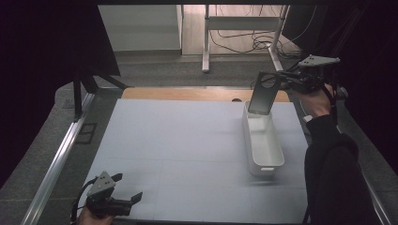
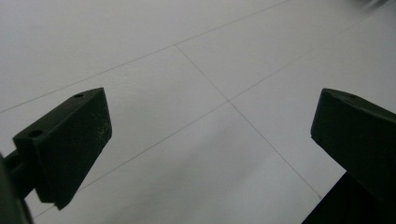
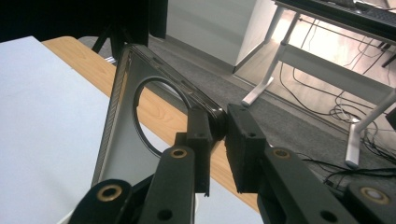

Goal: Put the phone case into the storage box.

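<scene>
My right tongs (image 1: 279,80) pinch the top edge of a dark phone case (image 1: 264,93), holding it upright over the far end of the white bin (image 1: 263,140); the case's lower end hides behind my jaws in the right gripper view. My left tongs (image 1: 126,187) hover wide and empty at the mat's (image 1: 187,140) near corner, my hand cut off by the frame.

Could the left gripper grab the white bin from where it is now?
Probably not without moving. The left gripper sits open at the near left corner of the table, and the bin is far over on the right. Nothing lies between them, so the way looks free.
</scene>
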Motion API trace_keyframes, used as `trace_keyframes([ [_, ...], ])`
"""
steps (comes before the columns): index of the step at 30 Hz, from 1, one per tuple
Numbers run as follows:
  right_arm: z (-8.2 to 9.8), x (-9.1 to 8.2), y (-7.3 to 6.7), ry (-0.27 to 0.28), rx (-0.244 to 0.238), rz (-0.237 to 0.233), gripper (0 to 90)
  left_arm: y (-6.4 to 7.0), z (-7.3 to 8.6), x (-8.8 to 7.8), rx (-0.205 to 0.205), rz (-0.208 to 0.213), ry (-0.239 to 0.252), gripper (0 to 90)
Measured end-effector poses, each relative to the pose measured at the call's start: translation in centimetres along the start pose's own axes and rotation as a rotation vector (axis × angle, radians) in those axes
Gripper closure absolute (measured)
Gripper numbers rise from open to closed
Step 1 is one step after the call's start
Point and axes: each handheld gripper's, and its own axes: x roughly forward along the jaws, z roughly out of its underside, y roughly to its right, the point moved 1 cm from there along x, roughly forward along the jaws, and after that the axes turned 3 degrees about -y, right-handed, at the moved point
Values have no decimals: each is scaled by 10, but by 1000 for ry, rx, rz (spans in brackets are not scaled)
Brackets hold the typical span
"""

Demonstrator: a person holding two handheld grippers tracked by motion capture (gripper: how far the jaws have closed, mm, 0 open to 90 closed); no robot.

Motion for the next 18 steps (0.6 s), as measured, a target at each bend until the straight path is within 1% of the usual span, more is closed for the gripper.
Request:
trace_keyframes([
  [5,4,7,2,-5,-16,16,792,0,0,0,-3,0,2,0],
  [11,7,15,4,-10,-30,21,792,0,0,0,4,-1,2,0],
  [12,7,17,4,-12,-32,27,792,0,0,0,3,-1,2,0],
  [18,11,26,3,-18,-53,30,792,0,0,0,1,-1,2,0],
])
